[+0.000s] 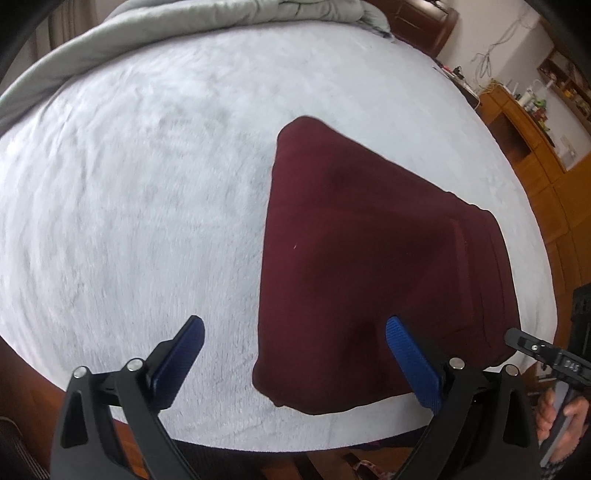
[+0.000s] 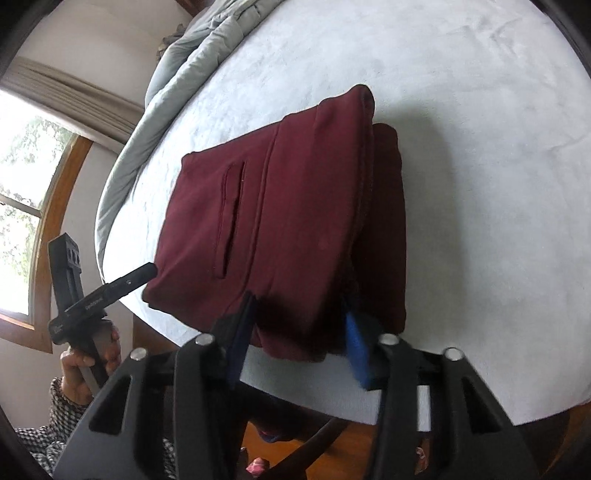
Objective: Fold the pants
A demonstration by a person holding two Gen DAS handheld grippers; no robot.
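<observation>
**Bed-edge fold could slip or spring open**

Bedroom, pale fleece bed (image 1: 147, 184) with a grey duvet (image 1: 221, 14) bunched at the far side. Folded maroon pants (image 2: 288, 206) lie at the near bed edge, directly ahead of the right claw (image 2: 295, 332), whose narrowed jaws pinch the near folded layers. Left claw (image 1: 295, 354) is wide open, empty, its right finger over the pants' near-left part. Risks: thick stack slipping out of the pinch, layers shifting, or pants dragged off the edge.
</observation>
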